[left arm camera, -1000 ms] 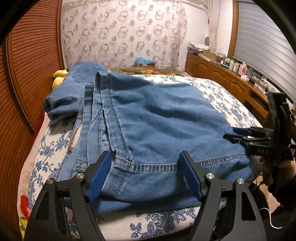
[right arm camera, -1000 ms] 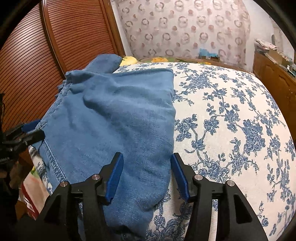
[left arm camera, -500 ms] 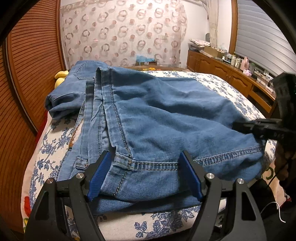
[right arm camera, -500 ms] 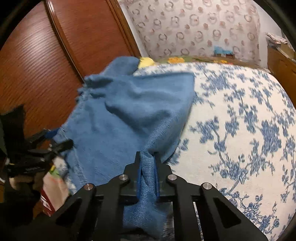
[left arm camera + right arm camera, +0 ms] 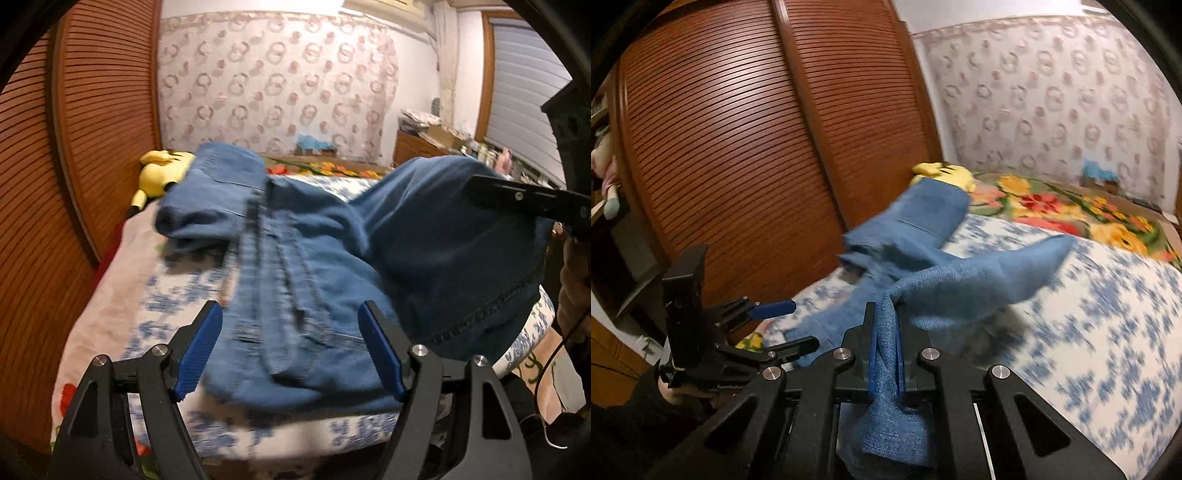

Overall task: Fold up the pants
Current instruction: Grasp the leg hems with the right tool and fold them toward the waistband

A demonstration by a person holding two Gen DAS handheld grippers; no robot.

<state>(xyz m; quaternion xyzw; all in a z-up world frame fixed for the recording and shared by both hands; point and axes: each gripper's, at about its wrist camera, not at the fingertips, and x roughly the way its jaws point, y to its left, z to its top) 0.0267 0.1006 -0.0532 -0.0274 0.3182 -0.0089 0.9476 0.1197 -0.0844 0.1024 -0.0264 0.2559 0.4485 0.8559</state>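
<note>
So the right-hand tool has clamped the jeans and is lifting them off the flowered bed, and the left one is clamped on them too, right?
Not quite. The left gripper is open, its jaws wide apart around the jeans without pinching, as the left wrist view shows. The right gripper is indeed clamped on them.

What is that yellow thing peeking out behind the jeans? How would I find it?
Find the big bed with the blue-flowered cover. At its far end by the wooden slatted doors, behind the jeans, lies a yellow soft toy. It is the only bright yellow, plump thing beside the denim.

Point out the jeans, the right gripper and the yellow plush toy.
jeans (image 5: 295, 280), left wrist view, flat middle panel.
right gripper (image 5: 886, 354), right wrist view, between its fingers, pinching denim.
yellow plush toy (image 5: 162, 173), left wrist view, body.
</note>
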